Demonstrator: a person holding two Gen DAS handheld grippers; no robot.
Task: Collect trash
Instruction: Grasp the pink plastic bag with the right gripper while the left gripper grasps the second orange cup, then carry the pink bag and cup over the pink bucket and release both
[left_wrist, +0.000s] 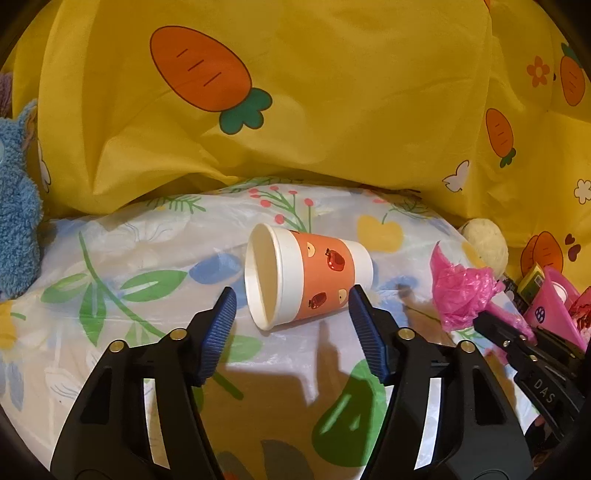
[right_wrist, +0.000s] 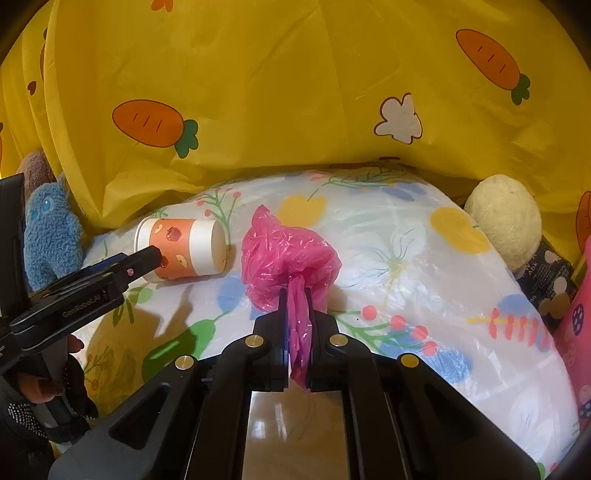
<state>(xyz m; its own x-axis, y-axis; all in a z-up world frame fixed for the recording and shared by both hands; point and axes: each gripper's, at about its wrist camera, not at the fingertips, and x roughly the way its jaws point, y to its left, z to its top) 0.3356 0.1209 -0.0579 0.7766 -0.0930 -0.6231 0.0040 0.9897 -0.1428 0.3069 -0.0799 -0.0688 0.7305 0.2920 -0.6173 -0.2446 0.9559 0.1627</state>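
Left wrist view, from left: a blue plush toy (left_wrist: 16, 206) sits at the edge, then the paper cup (left_wrist: 306, 278) lies on its side on the plastic-covered floral sheet (left_wrist: 122, 251), mouth toward the camera. The left gripper (left_wrist: 291, 306) stands part open, pads flanking the cup without touching. Closing on the round wall could roll the cup away or crush it. Farther right, the right gripper (right_wrist: 297, 306) is clamped on the pink plastic bag (right_wrist: 288, 254); thin film could slip out or tear, and the bag looks bunched rather than open to receive the cup.
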